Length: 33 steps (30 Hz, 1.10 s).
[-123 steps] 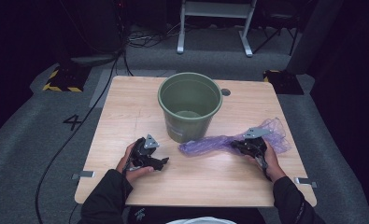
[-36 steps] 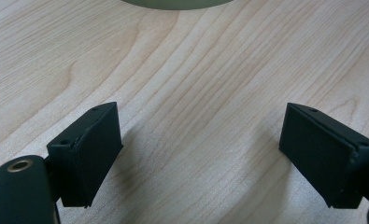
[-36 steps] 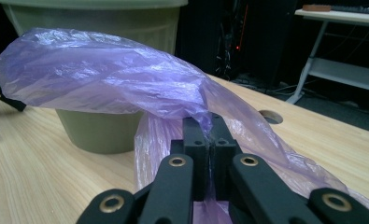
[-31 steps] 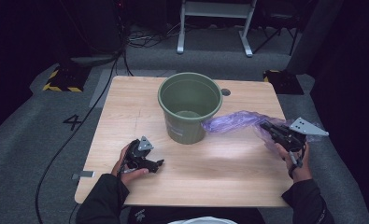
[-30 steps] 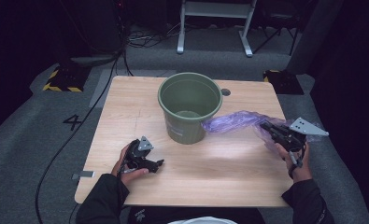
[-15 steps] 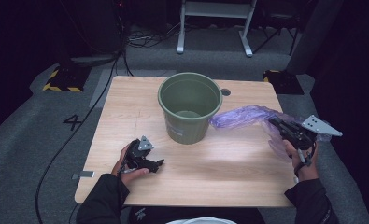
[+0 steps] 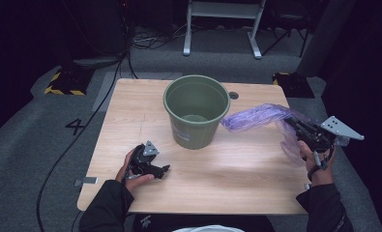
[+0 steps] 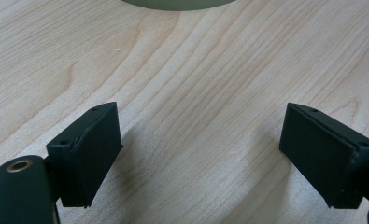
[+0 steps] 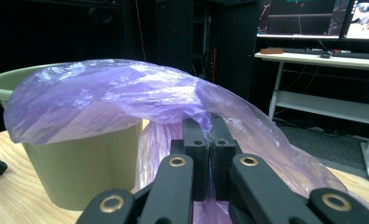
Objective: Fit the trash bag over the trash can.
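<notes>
A green bucket (image 7: 197, 110) stands upright in the middle of the wooden table (image 7: 125, 106). My right gripper (image 7: 291, 124) is raised off the table's right edge, shut on a thin purple plastic bag (image 7: 258, 117) that stretches left toward the bucket's rim. In the right gripper view the purple bag (image 9: 107, 95) drapes over the closed jaws, with the bucket (image 9: 81, 163) behind it at the left. My left gripper (image 7: 162, 169) rests low on the table at the front left, open. Between its fingers (image 8: 91, 147) lies nothing but bare wood.
A small dark hole (image 7: 233, 95) sits in the tabletop behind the bucket. Cables (image 7: 82, 140) run across the grey floor at the left. A white frame (image 7: 222, 21) stands beyond the table, and a desk with monitors (image 9: 313, 18) shows in the right gripper view.
My right gripper has lifted with the purple bag and drifted right, past the table's right edge. The left gripper has stayed where it was.
</notes>
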Motion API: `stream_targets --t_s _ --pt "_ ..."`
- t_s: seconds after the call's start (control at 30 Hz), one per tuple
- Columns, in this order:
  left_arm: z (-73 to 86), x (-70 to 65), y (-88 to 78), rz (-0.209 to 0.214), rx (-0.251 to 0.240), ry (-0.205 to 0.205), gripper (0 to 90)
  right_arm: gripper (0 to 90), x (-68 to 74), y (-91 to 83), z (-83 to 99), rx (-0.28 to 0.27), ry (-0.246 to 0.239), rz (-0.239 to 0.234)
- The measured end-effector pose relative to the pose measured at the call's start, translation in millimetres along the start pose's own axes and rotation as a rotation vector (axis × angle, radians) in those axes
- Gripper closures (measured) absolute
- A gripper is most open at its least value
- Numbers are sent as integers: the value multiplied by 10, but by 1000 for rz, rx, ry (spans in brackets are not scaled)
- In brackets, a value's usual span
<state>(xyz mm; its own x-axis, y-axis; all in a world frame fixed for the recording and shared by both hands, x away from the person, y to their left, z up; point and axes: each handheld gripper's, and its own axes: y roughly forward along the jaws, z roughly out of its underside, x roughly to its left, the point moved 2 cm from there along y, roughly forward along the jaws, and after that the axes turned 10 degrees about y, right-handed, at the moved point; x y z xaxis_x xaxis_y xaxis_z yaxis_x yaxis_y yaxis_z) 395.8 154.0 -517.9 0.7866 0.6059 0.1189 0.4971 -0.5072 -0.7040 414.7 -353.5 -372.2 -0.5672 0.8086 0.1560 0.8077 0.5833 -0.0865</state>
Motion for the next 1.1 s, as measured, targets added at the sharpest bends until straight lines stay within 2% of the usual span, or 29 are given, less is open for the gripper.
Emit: stream_targets --t_s 0.27,0.53,0.9,1.1 --pt "0 0 0 0 0 0 123 891 -9 -73 -97 -19 -13 11" --pt "-4 -1 3 -1 1 -3 123 891 -22 -79 -142 -48 13 33" --pt "-9 -1 6 -4 3 -3 121 891 47 95 -208 -67 26 45" --pt "-11 6 8 3 3 1 119 890 153 262 -215 -42 -11 60"
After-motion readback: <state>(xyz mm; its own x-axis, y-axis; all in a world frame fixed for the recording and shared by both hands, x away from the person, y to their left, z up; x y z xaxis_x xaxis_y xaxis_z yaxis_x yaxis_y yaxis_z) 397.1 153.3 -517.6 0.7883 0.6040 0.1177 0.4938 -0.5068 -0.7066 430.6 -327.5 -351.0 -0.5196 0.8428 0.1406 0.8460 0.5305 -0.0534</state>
